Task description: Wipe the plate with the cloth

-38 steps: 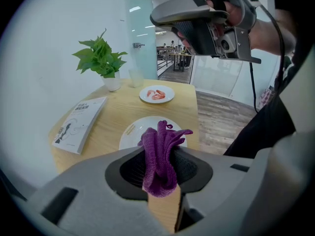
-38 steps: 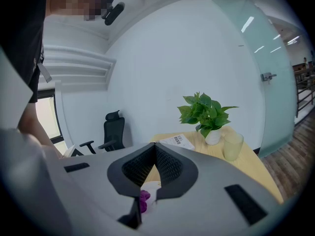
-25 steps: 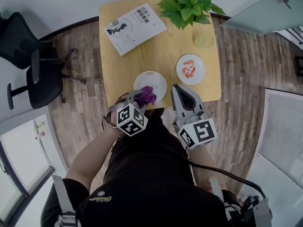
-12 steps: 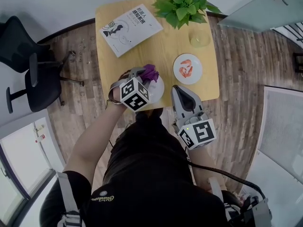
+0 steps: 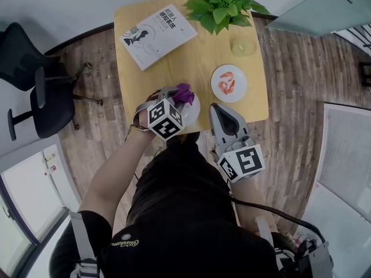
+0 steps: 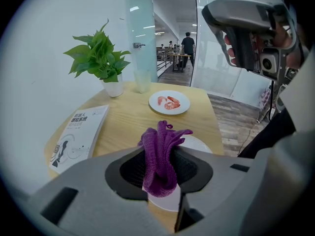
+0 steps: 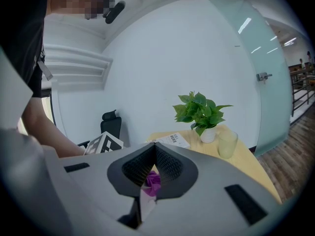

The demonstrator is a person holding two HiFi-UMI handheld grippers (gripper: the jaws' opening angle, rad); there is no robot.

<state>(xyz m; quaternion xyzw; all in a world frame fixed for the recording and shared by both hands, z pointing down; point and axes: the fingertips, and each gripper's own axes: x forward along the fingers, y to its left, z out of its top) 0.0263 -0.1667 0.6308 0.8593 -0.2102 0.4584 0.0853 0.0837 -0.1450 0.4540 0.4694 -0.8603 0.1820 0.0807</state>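
Observation:
A white plate (image 5: 195,109) lies near the front edge of the wooden table (image 5: 174,57). My left gripper (image 5: 177,95) is over it, shut on a bunched purple cloth (image 5: 184,92). In the left gripper view the cloth (image 6: 160,151) stands up between the jaws with the plate (image 6: 199,144) just beneath; contact with the plate is hidden. My right gripper (image 5: 218,110) hovers at the table's front edge, right of the plate, jaws shut and holding nothing. In the right gripper view, the cloth (image 7: 153,181) shows below its closed tips.
A second white plate with shrimp (image 5: 229,83) sits to the right, beyond it a glass of pale drink (image 5: 243,45) and a potted plant (image 5: 223,4). A book (image 5: 158,28) lies at the far left. An office chair (image 5: 35,91) stands left of the table.
My left gripper has carried the cloth from the plate's near edge forward across the plate to its far side. The right gripper has stayed in place.

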